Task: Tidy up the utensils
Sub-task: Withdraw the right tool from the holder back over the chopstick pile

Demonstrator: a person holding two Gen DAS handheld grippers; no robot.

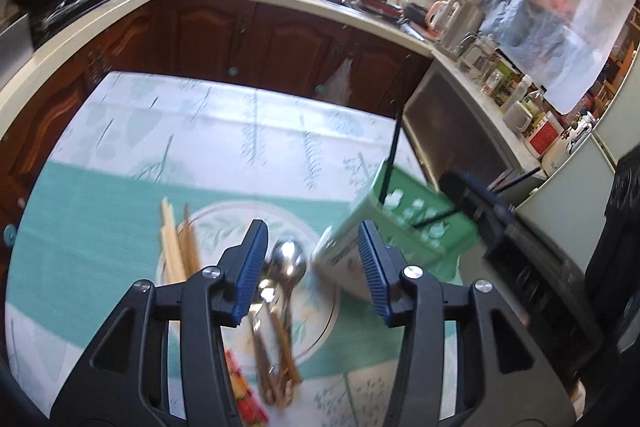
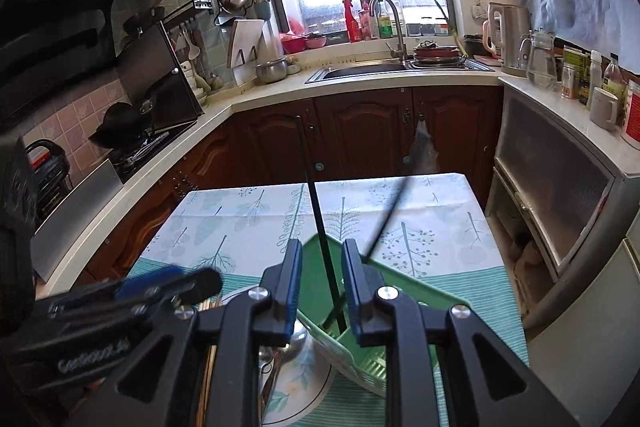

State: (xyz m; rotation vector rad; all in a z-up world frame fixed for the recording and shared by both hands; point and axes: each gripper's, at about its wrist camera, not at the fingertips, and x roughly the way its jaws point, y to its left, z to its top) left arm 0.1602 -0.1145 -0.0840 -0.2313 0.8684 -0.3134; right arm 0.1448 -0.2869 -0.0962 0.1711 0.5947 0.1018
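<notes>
Two thin black chopsticks (image 2: 320,223) stand in the green slotted plastic utensil basket (image 2: 400,279), one nearly upright, the other (image 2: 386,223) leaning to the right. The upright stick rises through the gap of the right gripper (image 2: 322,285), whose jaws stand a little apart with neither blue pad pressing on it. The basket sits tilted just ahead of and below these jaws, its pale side wall against the round floral plate (image 2: 296,383).

On that plate, below and between the jaws of the left gripper (image 1: 312,259), lie shiny metal spoons (image 1: 286,263) with brown wooden handles, blurred. The left jaws are spread wide and hold nothing. Left of them, pale wooden chopsticks (image 1: 176,247) rest on the plate's edge. The basket (image 1: 420,223) lies just to the right of these jaws, and beyond it the right gripper (image 1: 480,203) shows as a dark blur.

Everything rests on the surface under a white and teal leaf-print tablecloth (image 1: 160,131). At the lower edge, near the left jaw, lies a red and yellow packet (image 1: 244,391). Further ahead stand dark wooden kitchen cabinets (image 2: 360,131).
</notes>
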